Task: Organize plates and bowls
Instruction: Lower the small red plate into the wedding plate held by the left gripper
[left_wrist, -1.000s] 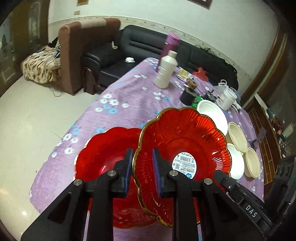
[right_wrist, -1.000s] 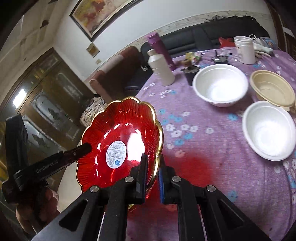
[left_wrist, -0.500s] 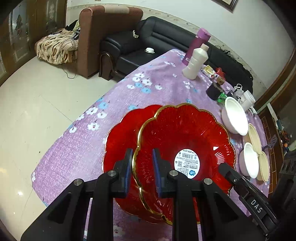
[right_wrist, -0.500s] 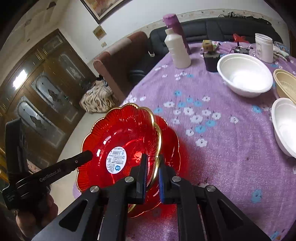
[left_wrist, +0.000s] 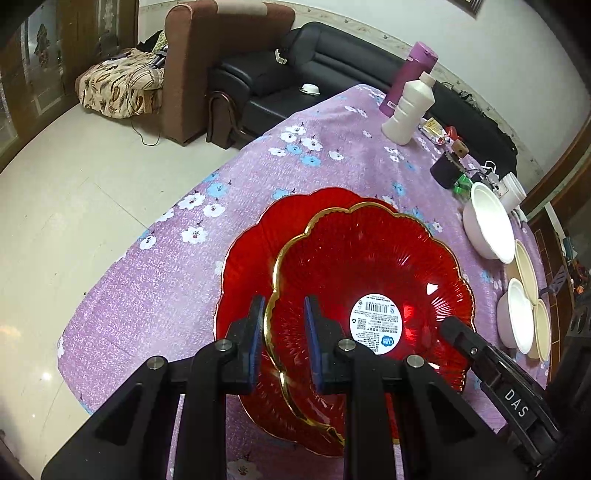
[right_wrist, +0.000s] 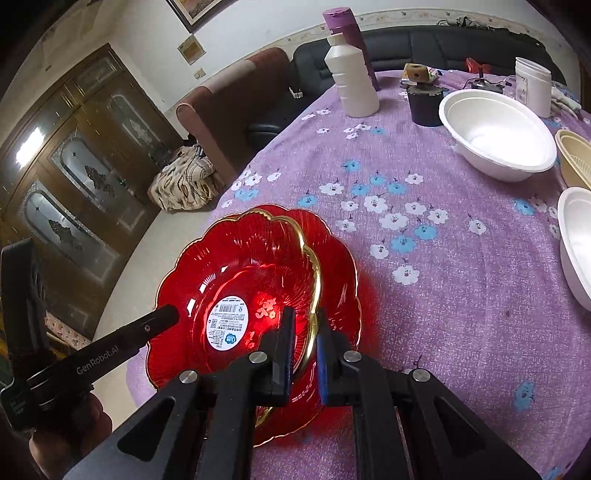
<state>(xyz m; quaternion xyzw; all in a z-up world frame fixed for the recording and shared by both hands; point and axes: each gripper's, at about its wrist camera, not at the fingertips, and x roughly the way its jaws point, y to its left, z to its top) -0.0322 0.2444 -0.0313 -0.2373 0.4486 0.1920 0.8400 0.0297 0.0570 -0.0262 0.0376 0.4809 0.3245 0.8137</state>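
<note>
Floral cloth (left_wrist: 155, 280) — ribbed, scalloped red plates (left_wrist: 354, 254)

Ahead of my plates (right_wrist: 258, 280) the cloth (right_wrist: 424, 295) lies bare, so there I can pass. Further on a white bottle (right_wrist: 352, 81), a dark cup (right_wrist: 424, 105) and a white bowl (right_wrist: 495, 140) block the way (more bowls (left_wrist: 524, 295) crowd my right).

Home living room: sofa (left_wrist: 295, 74), armchair (left_wrist: 207, 55)
</note>
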